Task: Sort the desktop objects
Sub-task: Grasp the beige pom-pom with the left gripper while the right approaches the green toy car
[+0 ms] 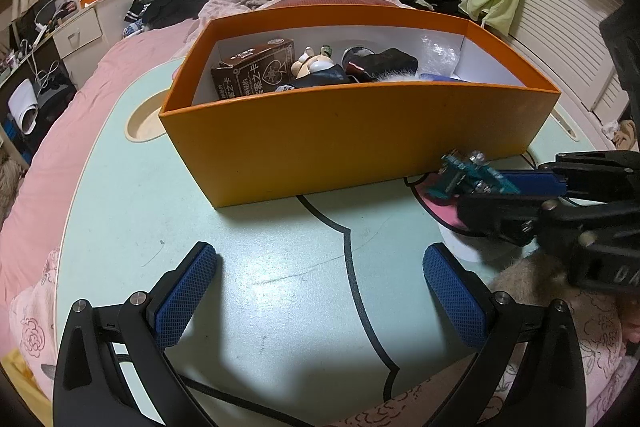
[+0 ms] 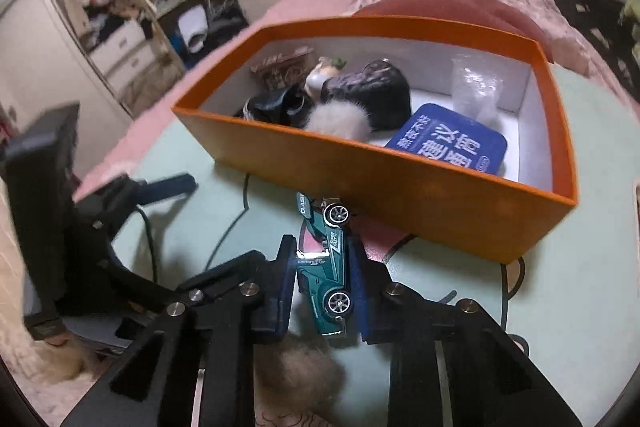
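**Toy car clamped just short of the box**

The orange box (image 2: pixel 400 195) holds a blue tin (image 2: pixel 452 143), black pouch (image 2: pixel 372 91), card pack (image 1: pixel 256 71) and figurine (image 1: pixel 312 61) — its right end is roomiest. The right gripper (image 2: pixel 324 267) grasps the green toy car (image 2: pixel 326 267) beside the near wall. The left gripper (image 1: pixel 320 291) is spread, empty, over bare table (image 1: pixel 280 251).

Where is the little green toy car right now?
The green toy car is pinched in the right gripper, just above the mint table, in front of the orange box.
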Motion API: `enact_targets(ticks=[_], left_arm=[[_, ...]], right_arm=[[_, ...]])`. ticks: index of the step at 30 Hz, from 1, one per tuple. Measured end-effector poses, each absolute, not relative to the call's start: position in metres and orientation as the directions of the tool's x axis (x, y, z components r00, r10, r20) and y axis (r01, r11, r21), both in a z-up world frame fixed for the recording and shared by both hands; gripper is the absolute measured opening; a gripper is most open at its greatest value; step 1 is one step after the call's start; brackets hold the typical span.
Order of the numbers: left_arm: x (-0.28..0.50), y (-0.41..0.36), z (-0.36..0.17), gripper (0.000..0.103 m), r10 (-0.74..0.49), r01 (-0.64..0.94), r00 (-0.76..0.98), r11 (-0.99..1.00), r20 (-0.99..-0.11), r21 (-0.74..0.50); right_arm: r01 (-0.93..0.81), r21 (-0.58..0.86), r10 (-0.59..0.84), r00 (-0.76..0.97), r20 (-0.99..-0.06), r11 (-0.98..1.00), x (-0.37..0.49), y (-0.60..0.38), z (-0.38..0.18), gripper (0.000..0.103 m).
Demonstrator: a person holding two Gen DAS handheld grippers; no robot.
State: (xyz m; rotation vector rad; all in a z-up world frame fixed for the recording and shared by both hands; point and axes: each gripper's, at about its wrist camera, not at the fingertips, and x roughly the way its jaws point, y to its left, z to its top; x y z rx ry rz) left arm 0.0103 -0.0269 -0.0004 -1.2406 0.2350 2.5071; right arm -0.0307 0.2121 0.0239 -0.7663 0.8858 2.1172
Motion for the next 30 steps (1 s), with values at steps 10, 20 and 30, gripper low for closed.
enact_targets(ticks=[10, 20, 30], left_arm=[[0.011, -0.027, -0.001, 0.103, 0.214, -0.352, -0.568, -0.936, -0.795, 0.000], [0.011, -0.027, -0.001, 0.103, 0.207, -0.340, -0.570, -0.940, -0.795, -0.001], [0.011, -0.027, 0.001, 0.103, 0.201, -0.331, -0.573, -0.944, -0.795, -0.001]], right_arm=[[-0.836, 0.306, 0.552, -0.535, -0.640, -0.456, 0.021, 0.180, 0.046, 0.024], [-0.926, 0.187, 0.621, -0.361, -0.695, -0.329, 0.039, 0.179, 0.008, 0.057], [-0.944, 0.048, 0.650, -0.260, -0.714, -0.325, 0.022, 0.182, 0.001, 0.081]])
